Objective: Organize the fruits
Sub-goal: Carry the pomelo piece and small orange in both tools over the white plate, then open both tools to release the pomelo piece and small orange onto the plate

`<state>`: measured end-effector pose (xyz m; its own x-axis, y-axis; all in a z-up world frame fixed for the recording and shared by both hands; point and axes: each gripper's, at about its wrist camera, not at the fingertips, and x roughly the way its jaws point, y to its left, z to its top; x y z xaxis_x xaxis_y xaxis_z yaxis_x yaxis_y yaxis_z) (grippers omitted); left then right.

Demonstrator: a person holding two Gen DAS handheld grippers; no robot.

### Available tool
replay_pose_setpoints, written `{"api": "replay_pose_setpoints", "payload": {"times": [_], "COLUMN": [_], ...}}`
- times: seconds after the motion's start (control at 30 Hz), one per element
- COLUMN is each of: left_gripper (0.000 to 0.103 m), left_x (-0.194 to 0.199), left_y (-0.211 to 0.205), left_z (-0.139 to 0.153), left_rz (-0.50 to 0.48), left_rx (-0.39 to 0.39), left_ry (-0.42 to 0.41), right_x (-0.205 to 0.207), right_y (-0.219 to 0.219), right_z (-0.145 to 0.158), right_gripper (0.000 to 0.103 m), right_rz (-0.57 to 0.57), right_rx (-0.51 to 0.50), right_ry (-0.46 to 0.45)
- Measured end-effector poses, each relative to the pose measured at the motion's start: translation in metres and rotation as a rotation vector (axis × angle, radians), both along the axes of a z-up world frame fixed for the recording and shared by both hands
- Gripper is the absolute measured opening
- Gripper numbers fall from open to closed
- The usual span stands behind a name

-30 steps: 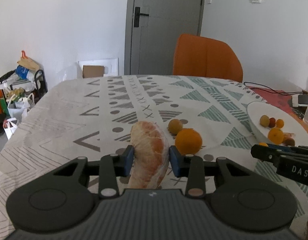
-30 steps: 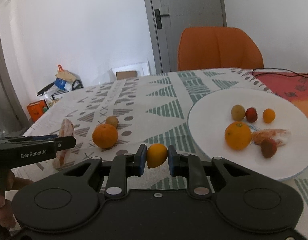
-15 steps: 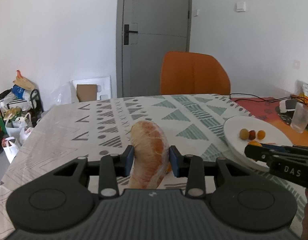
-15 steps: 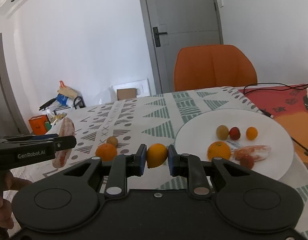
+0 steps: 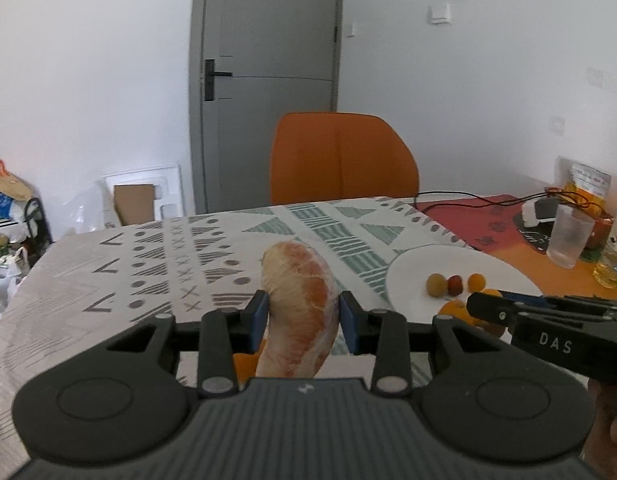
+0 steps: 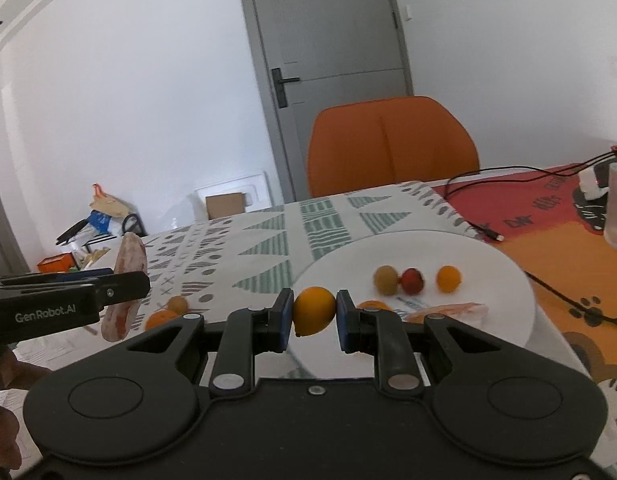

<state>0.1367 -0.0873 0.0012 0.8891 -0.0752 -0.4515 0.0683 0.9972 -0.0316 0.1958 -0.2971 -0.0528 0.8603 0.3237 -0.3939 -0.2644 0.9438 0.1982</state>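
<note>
Currently:
Left gripper (image 5: 301, 322): clamped on peeled pomelo segment (image 5: 302, 312), raised above patterned tablecloth (image 5: 156, 264).
Right gripper (image 6: 311, 320): clamped on small orange fruit (image 6: 313, 310), at near rim of white plate (image 6: 508, 280).

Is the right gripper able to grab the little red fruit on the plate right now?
Probably not yet. The right gripper is already shut on a yellow-orange fruit, so it has no room. The red fruit lies uncovered on the white plate ahead.
</note>
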Motion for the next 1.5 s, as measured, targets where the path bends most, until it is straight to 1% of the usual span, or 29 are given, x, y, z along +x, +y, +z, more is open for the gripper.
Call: {"api": "replay_pose_setpoints", "payload": {"times": [0.17, 0.3, 0.4, 0.43, 0.6, 0.93, 1.13, 1.2, 1.27, 1.3, 1.37, 1.43, 1.5], "left_gripper": [0.037, 0.037, 0.037, 0.037, 0.037, 0.037, 0.037, 0.043, 0.045, 0.049, 0.053, 0.056, 0.061], "left_x": [0.013, 0.020, 0.029, 0.031, 0.045, 0.070, 0.083, 0.085, 0.086, 0.086, 0.086, 0.083, 0.078], "left_y": [-0.012, -0.021, -0.029, -0.032, -0.046, -0.073, -0.087, -0.090, -0.090, -0.088, -0.083, -0.077, -0.070], "left_z": [-0.003, -0.005, -0.007, -0.007, -0.010, -0.018, -0.024, -0.025, -0.026, -0.027, -0.027, -0.024, -0.021], "left_rz": [-0.035, -0.060, -0.080, -0.088, -0.121, -0.184, -0.205, -0.196, -0.183, -0.176, -0.159, -0.142, -0.123], "left_rx": [-0.004, -0.004, -0.004, -0.004, -0.005, 0.003, 0.009, 0.025, 0.042, 0.042, 0.033, 0.035, 0.053], "left_ry": [0.007, 0.012, 0.020, 0.023, 0.034, 0.068, 0.089, 0.089, 0.093, 0.100, 0.111, 0.106, 0.089], "right_x": [0.008, 0.015, 0.019, 0.020, 0.024, 0.030, 0.034, 0.036, 0.036, 0.037, 0.037, 0.036, 0.036], "right_y": [-0.013, -0.022, -0.028, -0.030, -0.043, -0.062, -0.062, -0.063, -0.063, -0.063, -0.062, -0.060, -0.057], "right_z": [-0.008, -0.016, -0.020, -0.021, -0.024, -0.028, -0.031, -0.032, -0.032, -0.032, -0.031, -0.030, -0.029], "right_gripper": [0.021, 0.021, 0.023, 0.025, 0.026, 0.026, 0.026, 0.026, 0.026, 0.026, 0.026, 0.026, 0.026], "right_rz": [-0.035, -0.054, -0.069, -0.076, -0.113, -0.148, -0.138, -0.135, -0.133, -0.132, -0.127, -0.120, -0.111], "right_rx": [0.001, 0.007, 0.019, 0.018, 0.025, 0.043, 0.049, 0.053, 0.054, 0.054, 0.056, 0.058, 0.058], "right_ry": [0.019, 0.051, 0.061, 0.061, 0.069, 0.083, 0.097, 0.103, 0.108, 0.109, 0.109, 0.108, 0.107]}}
